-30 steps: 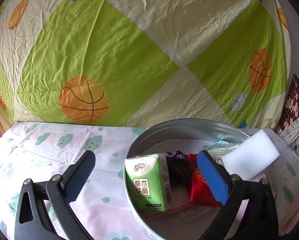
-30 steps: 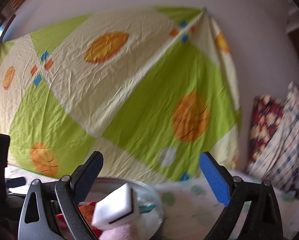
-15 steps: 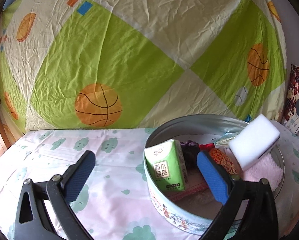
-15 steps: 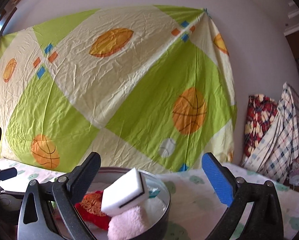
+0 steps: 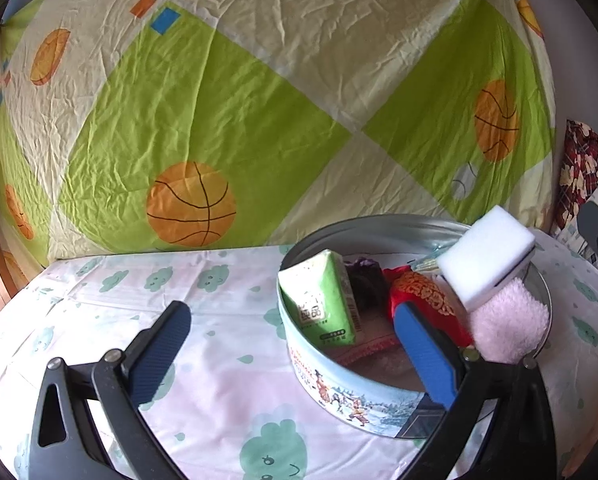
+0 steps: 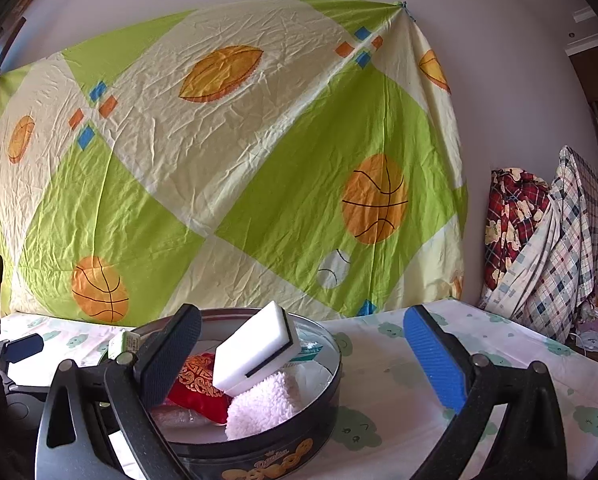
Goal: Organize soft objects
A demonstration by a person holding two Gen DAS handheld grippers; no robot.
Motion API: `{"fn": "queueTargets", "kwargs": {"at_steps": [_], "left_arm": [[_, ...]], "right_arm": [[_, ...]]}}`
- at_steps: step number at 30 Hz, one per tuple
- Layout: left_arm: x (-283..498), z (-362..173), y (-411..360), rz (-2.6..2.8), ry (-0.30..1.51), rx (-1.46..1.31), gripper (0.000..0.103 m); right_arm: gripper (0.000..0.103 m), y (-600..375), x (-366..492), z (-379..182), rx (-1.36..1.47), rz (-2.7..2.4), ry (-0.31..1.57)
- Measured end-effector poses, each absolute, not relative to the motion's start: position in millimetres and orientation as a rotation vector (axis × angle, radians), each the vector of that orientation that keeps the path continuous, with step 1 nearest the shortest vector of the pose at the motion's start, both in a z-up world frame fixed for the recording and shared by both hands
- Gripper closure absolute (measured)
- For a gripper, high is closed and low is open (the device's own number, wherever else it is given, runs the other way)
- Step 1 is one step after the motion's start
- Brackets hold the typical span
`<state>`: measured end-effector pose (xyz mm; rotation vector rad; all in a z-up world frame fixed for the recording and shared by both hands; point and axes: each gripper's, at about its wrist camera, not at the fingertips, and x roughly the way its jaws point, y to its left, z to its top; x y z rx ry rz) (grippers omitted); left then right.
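— Five soft items logged in one round tin, standing on the cloud-print sheet. Confirm?

— Confirmed. White sponge, tilted, propped on the pink towel at the tin's right side. Red pouch with gold pattern beside them, middle of the tin. Green tissue pack upright against the left wall. Dark purple item behind it, too hidden to identify.

— Tools?

— Left gripper: jaws wide apart, holding nothing; its blue-padded finger sits in front of the tin, the other over bare sheet. Right gripper: jaws wide apart, holding nothing; the tin lies at its left finger, sheet under the right.

— Surroundings?

— Basketball-print cloth hung on the wall behind. Plaid fabrics piled at the far right.
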<state>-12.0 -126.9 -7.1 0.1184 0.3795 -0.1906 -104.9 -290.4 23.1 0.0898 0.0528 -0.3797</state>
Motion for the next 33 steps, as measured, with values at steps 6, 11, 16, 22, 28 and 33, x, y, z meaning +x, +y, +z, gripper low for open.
{"fn": "queueTargets", "kwargs": {"at_steps": [6, 11, 16, 22, 28, 33], "left_arm": [[-19, -6, -120, -0.188, 0.364, 0.106, 0.000], [-22, -6, -116, -0.180, 0.362, 0.090, 0.000], [-25, -6, -114, -0.183, 0.357, 0.090, 0.000], [-27, -5, -116, -0.188, 0.347, 0.097, 0.000], [-27, -5, -115, -0.183, 0.352, 0.091, 0.000], [-27, -5, -115, -0.183, 0.352, 0.091, 0.000]], "right_arm": [[0.001, -285, -110, 25, 0.072, -0.367, 0.044], [0.001, -280, -117, 25, 0.061, -0.371, 0.027], [0.001, -276, -122, 27, 0.044, -0.375, -0.003], [0.001, -273, -123, 28, 0.028, -0.374, -0.008], [0.001, -273, -123, 28, 0.028, -0.377, -0.007], [0.001, -273, -123, 28, 0.028, -0.376, -0.007]]}}
